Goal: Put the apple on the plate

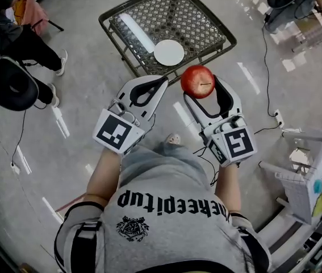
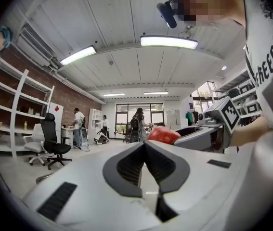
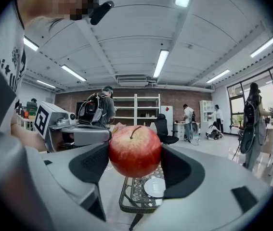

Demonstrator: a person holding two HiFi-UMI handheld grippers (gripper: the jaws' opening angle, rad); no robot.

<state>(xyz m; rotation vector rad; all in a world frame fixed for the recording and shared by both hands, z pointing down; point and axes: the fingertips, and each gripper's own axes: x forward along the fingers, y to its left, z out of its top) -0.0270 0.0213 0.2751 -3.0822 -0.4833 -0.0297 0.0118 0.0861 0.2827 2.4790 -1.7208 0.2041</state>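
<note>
Right gripper [image 1: 203, 86] is clamped on the apple [image 1: 197, 81], stem up, in the air short of the mesh bench [image 1: 200, 21]. The plate [image 1: 168, 52] lies ahead, slightly left and lower. Left gripper [image 1: 159, 84] is closed on nothing, alongside. Judgement: the right hand carries forward and down.

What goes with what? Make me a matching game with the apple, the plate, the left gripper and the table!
1. apple
2. plate
3. left gripper
4. table

A. white, lying on the table
B. shut, holding nothing
C. red, clamped between two jaws
D. dark wire mesh top

Pairs: 1-C, 2-A, 3-B, 4-D
</note>
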